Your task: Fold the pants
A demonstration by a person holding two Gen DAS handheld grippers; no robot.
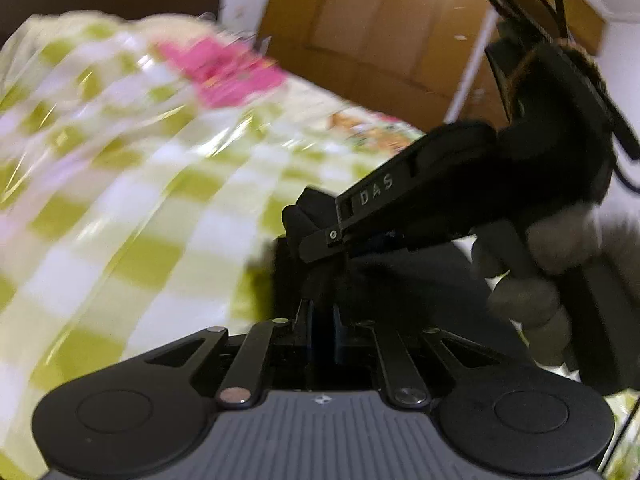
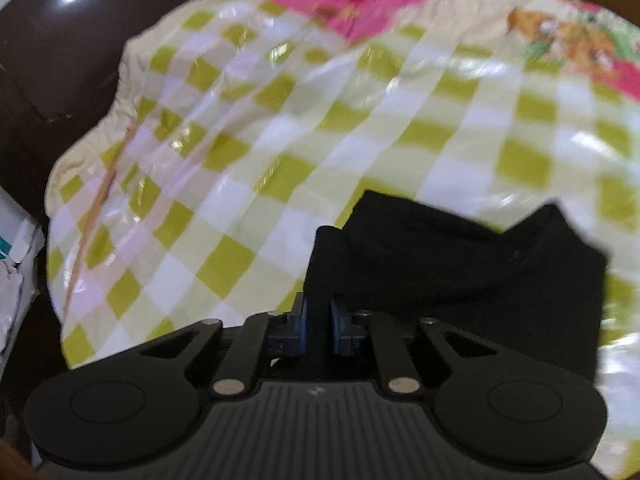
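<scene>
Black, soft fabric pants (image 2: 460, 264) lie partly folded on a glossy green-and-white checked tablecloth (image 2: 280, 140). The right gripper (image 2: 318, 320) is clamped on an upstanding fold at the garment's near edge. The left gripper (image 1: 322, 316), jaws nearly together, appears to pinch dark cloth too. The limp, light material likely sags, so edges and corners make the best holds.

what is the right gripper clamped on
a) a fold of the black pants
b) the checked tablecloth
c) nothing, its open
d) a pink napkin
a: in the right wrist view the right gripper has its jaws closed on a raised fold of the black pants, which lie on the green and white checked cloth.
</scene>
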